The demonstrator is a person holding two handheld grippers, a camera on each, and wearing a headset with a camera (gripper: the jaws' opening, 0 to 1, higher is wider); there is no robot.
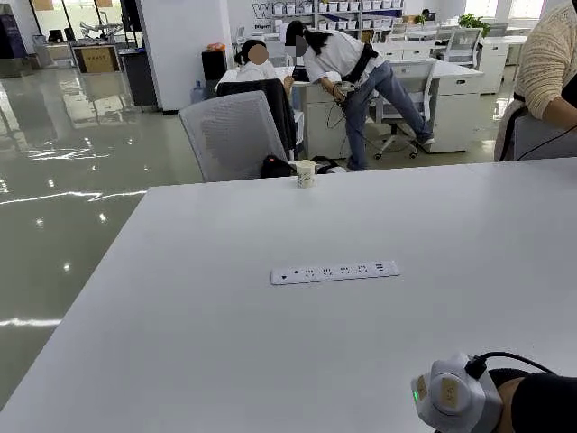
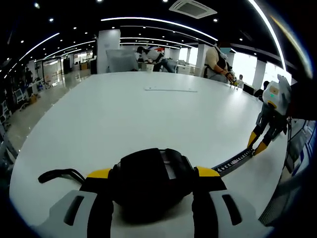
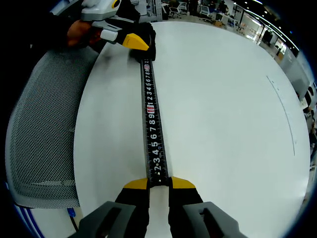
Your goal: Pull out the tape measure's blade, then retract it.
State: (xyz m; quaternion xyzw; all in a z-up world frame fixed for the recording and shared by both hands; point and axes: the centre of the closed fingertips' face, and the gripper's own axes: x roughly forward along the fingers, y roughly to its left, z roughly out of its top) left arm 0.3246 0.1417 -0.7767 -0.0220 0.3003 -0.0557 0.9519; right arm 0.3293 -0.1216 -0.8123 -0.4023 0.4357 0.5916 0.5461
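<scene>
Left tool clamps the black tape measure; its blade runs along the white tabletop to the right tool, pinched on its tip. Beyond: 1 power strip, 1 paper cup, grey chair, glossy floor.

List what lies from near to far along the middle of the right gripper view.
right gripper, shut on the blade's end → tape measure blade, drawn out → tape measure case, held in the left gripper
</scene>
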